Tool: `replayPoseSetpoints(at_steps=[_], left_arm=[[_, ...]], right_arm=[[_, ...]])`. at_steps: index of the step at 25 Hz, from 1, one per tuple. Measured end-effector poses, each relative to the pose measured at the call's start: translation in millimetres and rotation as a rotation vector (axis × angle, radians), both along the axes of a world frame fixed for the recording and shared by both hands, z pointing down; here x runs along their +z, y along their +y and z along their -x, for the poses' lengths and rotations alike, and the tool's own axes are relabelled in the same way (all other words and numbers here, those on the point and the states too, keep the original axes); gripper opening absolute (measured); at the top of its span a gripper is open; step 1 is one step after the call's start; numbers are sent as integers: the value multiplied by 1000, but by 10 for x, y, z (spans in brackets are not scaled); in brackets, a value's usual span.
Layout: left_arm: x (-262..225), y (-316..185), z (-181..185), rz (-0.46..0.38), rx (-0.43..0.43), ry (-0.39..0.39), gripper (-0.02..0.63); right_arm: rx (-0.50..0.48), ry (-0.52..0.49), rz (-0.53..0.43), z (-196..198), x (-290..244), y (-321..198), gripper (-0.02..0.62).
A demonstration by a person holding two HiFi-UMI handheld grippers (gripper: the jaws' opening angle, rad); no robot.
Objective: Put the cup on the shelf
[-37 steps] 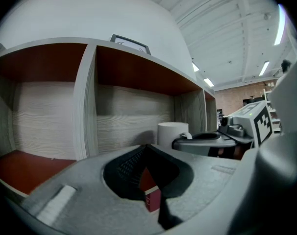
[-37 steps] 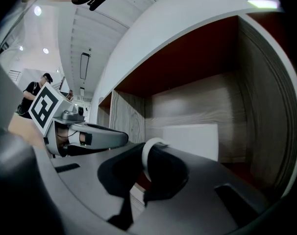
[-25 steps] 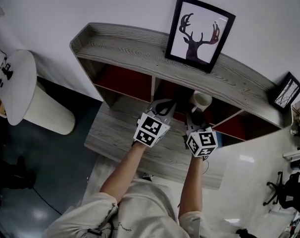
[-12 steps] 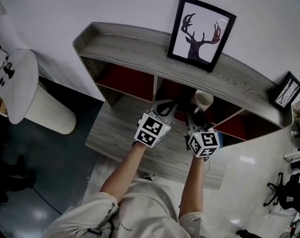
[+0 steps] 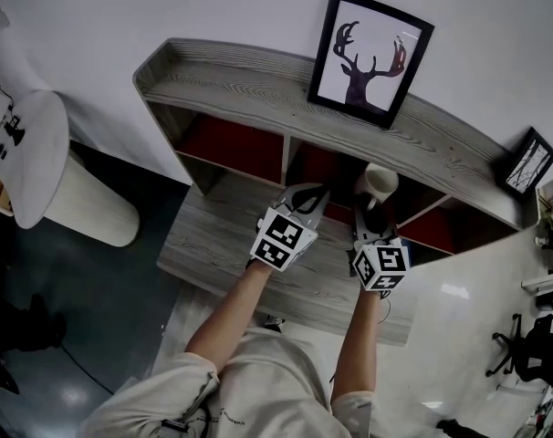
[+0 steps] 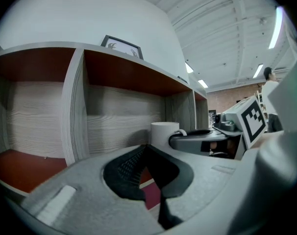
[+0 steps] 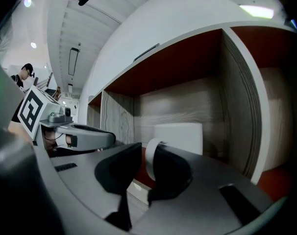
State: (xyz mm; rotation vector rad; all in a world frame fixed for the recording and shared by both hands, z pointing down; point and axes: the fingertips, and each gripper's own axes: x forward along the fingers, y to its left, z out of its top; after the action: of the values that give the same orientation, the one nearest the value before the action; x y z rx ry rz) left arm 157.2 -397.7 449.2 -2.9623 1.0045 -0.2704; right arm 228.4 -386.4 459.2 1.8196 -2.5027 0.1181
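Note:
A white cup hangs by its handle from my right gripper, right at the mouth of a red-lined compartment of the grey wooden shelf. In the right gripper view the cup stands just past the jaws, which are shut on its curved handle, with the compartment's wood back behind it. My left gripper sits beside it on the left, shut and holding nothing. Seen from the left gripper view, the cup shows past the touching tips of the left gripper, next to the right gripper's finger.
A framed deer picture leans on the shelf top, and a small dark frame stands at its right end. A grey wooden desk surface lies under both grippers. A round white table is at the far left.
My right gripper and the cup have shifted a little to the right and toward the shelf opening. The left gripper has barely moved.

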Motion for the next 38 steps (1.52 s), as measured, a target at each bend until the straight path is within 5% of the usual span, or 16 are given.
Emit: replayPoseSetpoints(at_steps=[6, 21, 38], left_arm=[[-8, 56, 25, 1, 9, 1, 9], [-7, 105, -28, 0, 37, 10, 10], [46, 146, -200, 3, 62, 11, 9]], right_arm=[[118, -12, 5, -112, 13, 8, 64], [6, 14, 36, 1, 42, 25, 66], [70, 14, 38, -257, 77, 119, 72]])
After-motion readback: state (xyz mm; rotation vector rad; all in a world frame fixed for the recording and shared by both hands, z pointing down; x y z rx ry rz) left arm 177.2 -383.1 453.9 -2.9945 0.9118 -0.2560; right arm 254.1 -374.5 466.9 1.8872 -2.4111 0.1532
